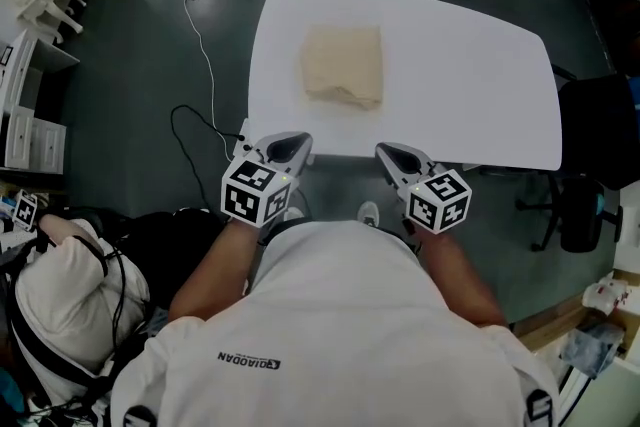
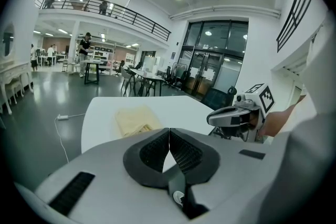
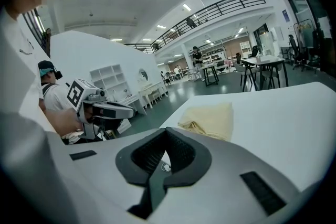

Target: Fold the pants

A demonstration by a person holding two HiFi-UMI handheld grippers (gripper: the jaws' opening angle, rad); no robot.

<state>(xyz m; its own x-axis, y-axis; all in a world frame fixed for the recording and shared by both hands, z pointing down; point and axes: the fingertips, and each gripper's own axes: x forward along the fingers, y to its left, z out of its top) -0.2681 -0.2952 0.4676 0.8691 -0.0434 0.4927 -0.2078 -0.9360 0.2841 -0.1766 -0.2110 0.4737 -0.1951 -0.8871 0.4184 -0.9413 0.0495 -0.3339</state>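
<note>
Pants (image 1: 343, 65): cream, folded into a compact squarish bundle, near edge rumpled with a loose fold showing. They lie on the white table (image 1: 470, 85), left of its middle, well apart from both grippers. Your left gripper (image 1: 297, 145) sits at the table's near edge, jaws pressed together, nothing between them. Your right gripper (image 1: 388, 153), near it, is likewise closed and empty.
</note>
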